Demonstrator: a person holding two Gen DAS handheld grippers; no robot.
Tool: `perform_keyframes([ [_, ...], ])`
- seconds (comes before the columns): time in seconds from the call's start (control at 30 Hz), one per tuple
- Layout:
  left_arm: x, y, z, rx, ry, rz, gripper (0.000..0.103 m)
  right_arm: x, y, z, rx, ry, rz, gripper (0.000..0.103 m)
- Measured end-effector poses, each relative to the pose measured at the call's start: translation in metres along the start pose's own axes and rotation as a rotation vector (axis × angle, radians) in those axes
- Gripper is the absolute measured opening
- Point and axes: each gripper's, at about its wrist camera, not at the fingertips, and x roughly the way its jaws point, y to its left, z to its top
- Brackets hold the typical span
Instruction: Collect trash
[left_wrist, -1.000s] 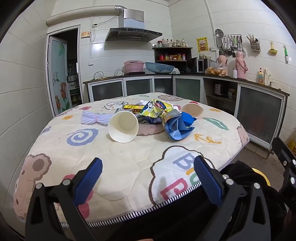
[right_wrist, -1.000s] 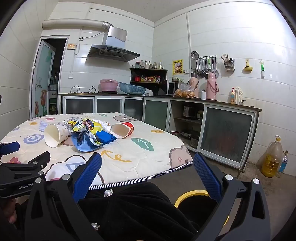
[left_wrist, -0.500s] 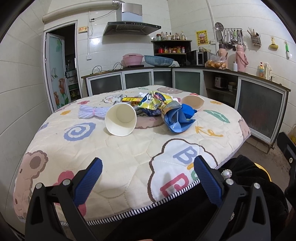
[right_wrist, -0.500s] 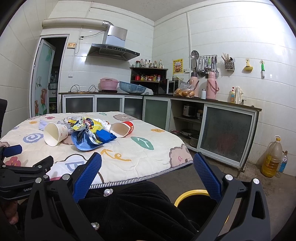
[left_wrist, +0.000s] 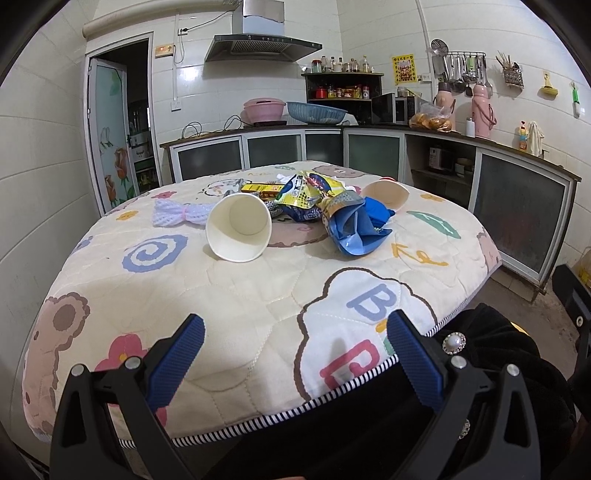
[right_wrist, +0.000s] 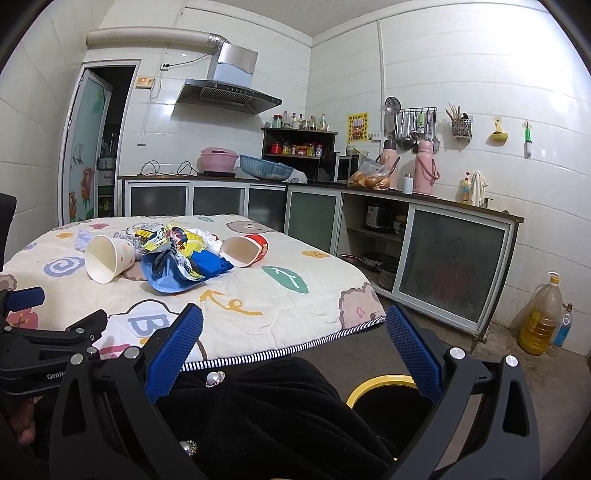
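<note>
A pile of trash lies mid-table: a white paper cup (left_wrist: 239, 232) on its side, a blue bag (left_wrist: 356, 230), yellow snack wrappers (left_wrist: 308, 190), a red-rimmed cup (left_wrist: 386, 194) and a white mesh net (left_wrist: 176, 214). The right wrist view shows the white paper cup (right_wrist: 108, 258), blue bag (right_wrist: 184, 273) and red-rimmed cup (right_wrist: 245, 250). My left gripper (left_wrist: 295, 354) hangs open over the table's near edge, holding nothing. My right gripper (right_wrist: 293, 345) is open and empty, off the table's near right side above a yellow-rimmed bin (right_wrist: 380, 384).
The round table (left_wrist: 258, 295) has a quilted cartoon cover. The person's black garment (right_wrist: 277, 406) fills the foreground. Kitchen cabinets (right_wrist: 454, 258) run along the back and right walls. Oil bottles (right_wrist: 541, 317) stand on the floor at right. A doorway (left_wrist: 118, 122) opens at back left.
My left gripper has moved forward and lower toward the table, so the trash pile looks nearer. The right gripper has barely shifted. Both stay open.
</note>
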Motion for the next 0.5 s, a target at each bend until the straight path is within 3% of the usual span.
perform_keyframes([
  [0.5,0.0017,0.0011,-0.0005,-0.007,0.007,-0.005,0.095,0.0002,0.005,0.0006,-0.012,0.009,-0.005,0.095],
])
